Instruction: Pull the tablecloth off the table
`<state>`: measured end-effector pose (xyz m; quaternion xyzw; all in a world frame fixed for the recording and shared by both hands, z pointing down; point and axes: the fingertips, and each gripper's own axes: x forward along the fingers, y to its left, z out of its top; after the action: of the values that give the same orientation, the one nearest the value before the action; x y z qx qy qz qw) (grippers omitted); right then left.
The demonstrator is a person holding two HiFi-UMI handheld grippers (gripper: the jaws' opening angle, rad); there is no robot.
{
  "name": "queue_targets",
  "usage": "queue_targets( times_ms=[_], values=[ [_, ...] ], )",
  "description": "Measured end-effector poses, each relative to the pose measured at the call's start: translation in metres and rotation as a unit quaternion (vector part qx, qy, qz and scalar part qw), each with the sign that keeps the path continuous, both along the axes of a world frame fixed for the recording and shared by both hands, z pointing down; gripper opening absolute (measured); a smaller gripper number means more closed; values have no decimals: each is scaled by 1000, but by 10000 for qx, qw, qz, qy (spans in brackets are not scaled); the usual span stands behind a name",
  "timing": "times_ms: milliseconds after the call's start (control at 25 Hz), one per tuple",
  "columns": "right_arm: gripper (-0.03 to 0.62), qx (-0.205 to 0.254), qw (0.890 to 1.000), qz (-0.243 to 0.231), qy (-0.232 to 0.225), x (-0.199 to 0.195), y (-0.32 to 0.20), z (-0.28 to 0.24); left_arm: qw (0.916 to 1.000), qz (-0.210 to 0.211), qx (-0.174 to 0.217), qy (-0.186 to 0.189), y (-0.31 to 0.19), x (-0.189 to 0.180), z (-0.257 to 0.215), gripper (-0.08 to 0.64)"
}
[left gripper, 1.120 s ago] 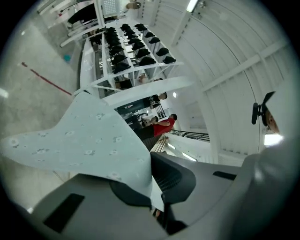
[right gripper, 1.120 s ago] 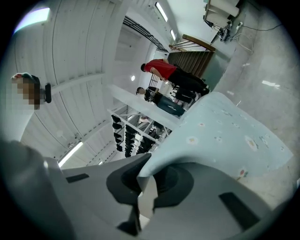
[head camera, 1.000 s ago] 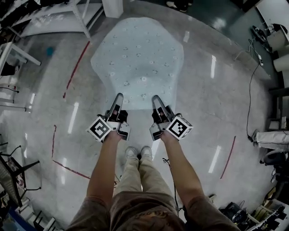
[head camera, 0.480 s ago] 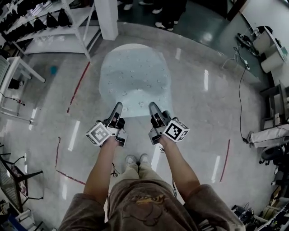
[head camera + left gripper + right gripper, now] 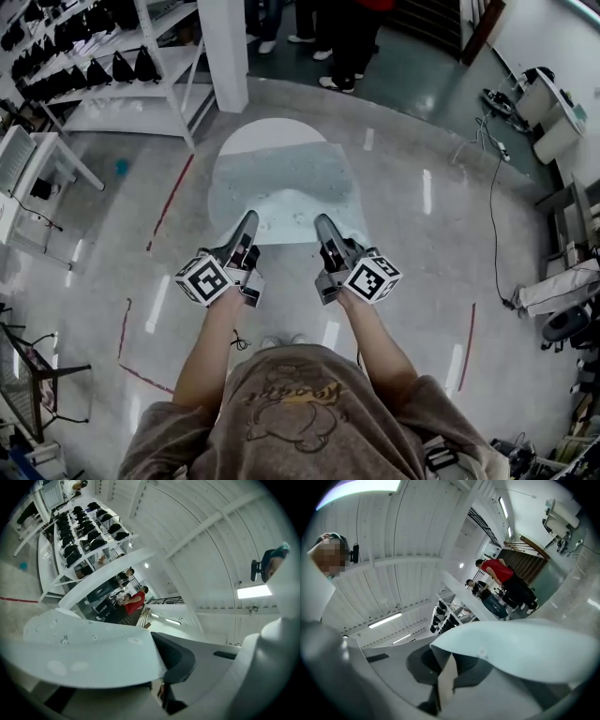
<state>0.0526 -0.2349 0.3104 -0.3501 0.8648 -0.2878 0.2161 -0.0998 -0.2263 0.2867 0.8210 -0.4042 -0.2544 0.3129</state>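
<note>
- Standing on a glossy grey floor (image 5: 422, 281), the person faces a round white worktop (image 5: 272, 134). A shelf rack (image 5: 141, 66) is off to the left beyond it, and people's legs (image 5: 342, 37) show at the far side.
- The worktop's far arc is bare. Everything nearer is under the cloth (image 5: 281, 183).
- The cloth is pale blue with small spots. It lies over the middle and near part of the worktop, and its near edge rises off the surface in a ridge that runs up to the two claws.
- The left claw (image 5: 247, 225) is clamped tight on the left part of that near edge. Its own view shows the fabric pinched between the dark pads and spreading away to the left.
- The right claw (image 5: 323, 228) is likewise closed hard on the right part of the edge. A fold of cloth is caught between its pads, and the rest billows out to the right.
- The two claws are held level with each other, near together, in front of the body.
- Progress, as I judge it: both grips are made and the pull is under way, but only the far strip is uncovered. Most of the cloth still sits on the worktop, so the bulk of the job is left, which means drawing it toward the person until the far hem clears the near rim.
</note>
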Motion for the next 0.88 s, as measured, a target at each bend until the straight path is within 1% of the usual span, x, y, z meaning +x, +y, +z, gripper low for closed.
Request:
queue_targets(
  times_ms=[120, 360, 480, 640, 880],
  values=[
    [11, 123, 9999, 12, 52, 2, 13, -13, 10000, 17, 59, -35, 12, 3, -14, 20],
    [9, 316, 9992, 43, 227, 12, 33, -22, 9999, -20, 126, 98, 34, 12, -22, 20],
    [9, 305, 9994, 47, 177, 18, 39, -20, 9998, -70, 146, 101, 40, 17, -21, 20],
    [9, 273, 9995, -12, 178, 23, 46, -18, 9998, -132, 80, 88, 49, 24, -17, 20],
    [9, 226, 9997, -28, 110, 36, 64, -8, 9999, -122, -16, -50, 65, 37, -10, 20]
  ],
)
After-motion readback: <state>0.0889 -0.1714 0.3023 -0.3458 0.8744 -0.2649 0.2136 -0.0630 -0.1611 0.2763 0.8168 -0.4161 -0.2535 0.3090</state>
